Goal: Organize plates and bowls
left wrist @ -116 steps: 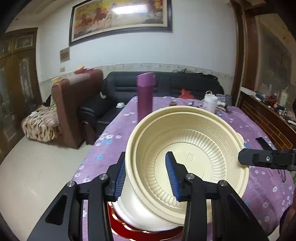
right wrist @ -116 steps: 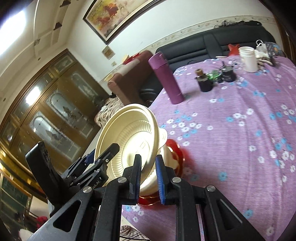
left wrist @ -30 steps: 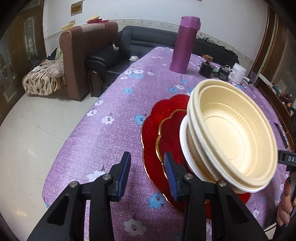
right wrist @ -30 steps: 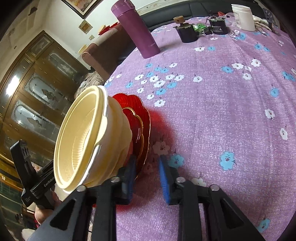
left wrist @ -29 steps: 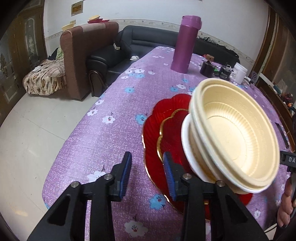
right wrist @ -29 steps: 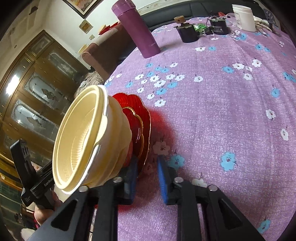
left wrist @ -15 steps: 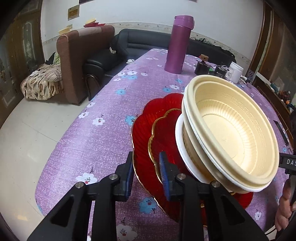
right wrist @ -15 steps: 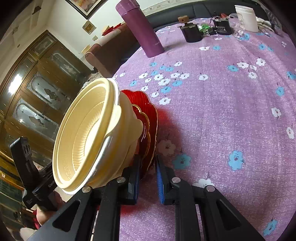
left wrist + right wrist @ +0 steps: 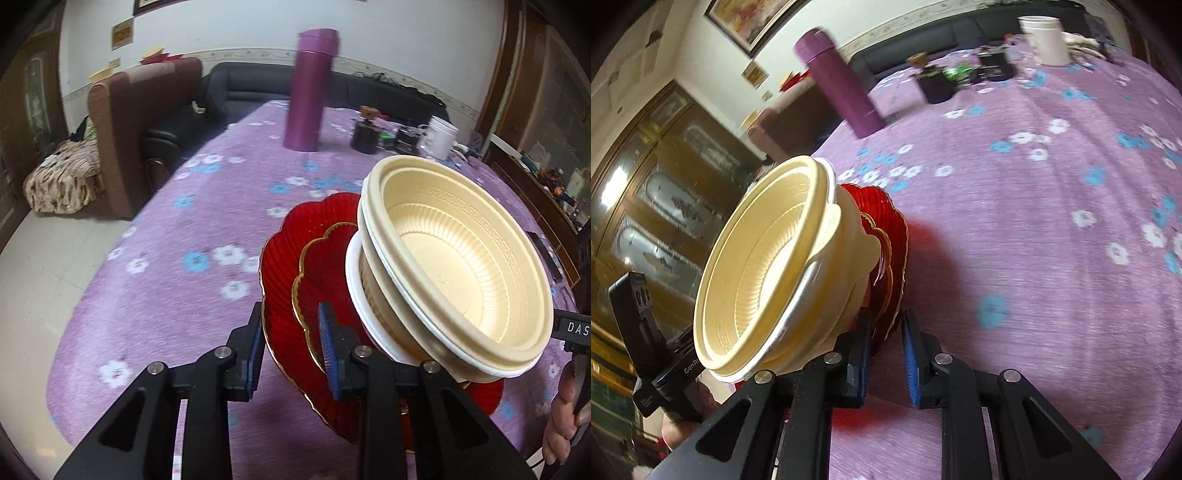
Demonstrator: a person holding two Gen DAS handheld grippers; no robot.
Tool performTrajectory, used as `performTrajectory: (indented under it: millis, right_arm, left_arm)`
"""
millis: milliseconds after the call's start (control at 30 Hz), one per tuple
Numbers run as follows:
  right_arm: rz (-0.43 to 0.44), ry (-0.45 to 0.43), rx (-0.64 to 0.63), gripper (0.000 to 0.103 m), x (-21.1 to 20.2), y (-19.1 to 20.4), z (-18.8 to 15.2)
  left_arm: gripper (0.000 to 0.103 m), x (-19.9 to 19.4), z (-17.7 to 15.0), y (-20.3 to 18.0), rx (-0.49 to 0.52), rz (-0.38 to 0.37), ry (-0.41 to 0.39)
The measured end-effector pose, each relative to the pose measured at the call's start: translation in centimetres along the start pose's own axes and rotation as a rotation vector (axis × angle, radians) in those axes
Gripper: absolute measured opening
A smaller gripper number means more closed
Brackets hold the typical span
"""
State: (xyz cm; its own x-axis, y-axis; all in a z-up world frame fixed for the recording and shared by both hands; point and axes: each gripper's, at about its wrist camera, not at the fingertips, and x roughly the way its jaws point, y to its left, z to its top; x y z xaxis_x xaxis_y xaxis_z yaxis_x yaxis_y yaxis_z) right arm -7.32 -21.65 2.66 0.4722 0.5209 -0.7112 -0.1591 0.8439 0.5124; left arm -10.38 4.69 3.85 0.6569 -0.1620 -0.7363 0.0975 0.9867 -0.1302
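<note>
A stack of dishes is seen tilted above the purple flowered tablecloth [image 9: 177, 295], gripped from two sides. Two red plates are counted: a large red plate [image 9: 280, 258] underneath and a smaller gold-rimmed red plate [image 9: 321, 266] lying on it. On these, cream bowls [image 9: 461, 266] are nested; three rims are made out in the left wrist view, the lowest of them white, though the exact count cannot be told for certain. The left gripper [image 9: 291, 343] is closed down on the plates at their 7 o'clock edge, one blue pad behind the large plate's rim and the other on the face of the smaller plate. In the right wrist view, the right gripper [image 9: 884, 360] is set narrowly around the plate rims [image 9: 897, 258] at the bottom of the stack, one pad tucked under the bowls [image 9: 775, 266]; whether the rims are actually pinched cannot be told. Farther up the table, toward 12 o'clock, one purple flask [image 9: 310, 88] stands upright, with one dark jar [image 9: 365, 136] to its right and one white tub [image 9: 441, 136] beyond that. A brown armchair [image 9: 136, 122] and a black sofa [image 9: 251, 81] are seen past the table's far edge, at about 10 to 11 o'clock.
</note>
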Motion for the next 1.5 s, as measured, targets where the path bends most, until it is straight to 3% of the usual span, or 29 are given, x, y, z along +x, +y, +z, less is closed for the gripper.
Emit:
performTrajectory:
  millis: [467,667,967,1333,1500]
  right_arm:
    - [-0.138,-0.157,0.167,0.018,-8.8,-9.7,-1.3]
    - [-0.179,-0.186,0.216,0.019,-10.6,-12.6,-2.0]
    - [-0.177,-0.195,0.230,0.019,-10.0,-13.9,-1.9]
    - [-0.160,-0.198,0.240,0.020,-10.3,-14.1,-2.1]
    - [-0.181,-0.214,0.228,0.029,-11.5,-13.9,-3.1]
  left_arm:
    - [0.031,5.2,1.7,-13.4,0.125,-0.124,0.047]
    - [0.032,6.5,1.9,-17.2,0.175,-0.121,0.047]
    - [0.036,7.8,1.7,-18.8,0.212,-0.040,-0.006]
    - [0.039,7.2,1.6,-18.5,0.215,-0.048,-0.027]
    - [0.047,6.2,1.0,-18.5,0.231,-0.046,-0.043]
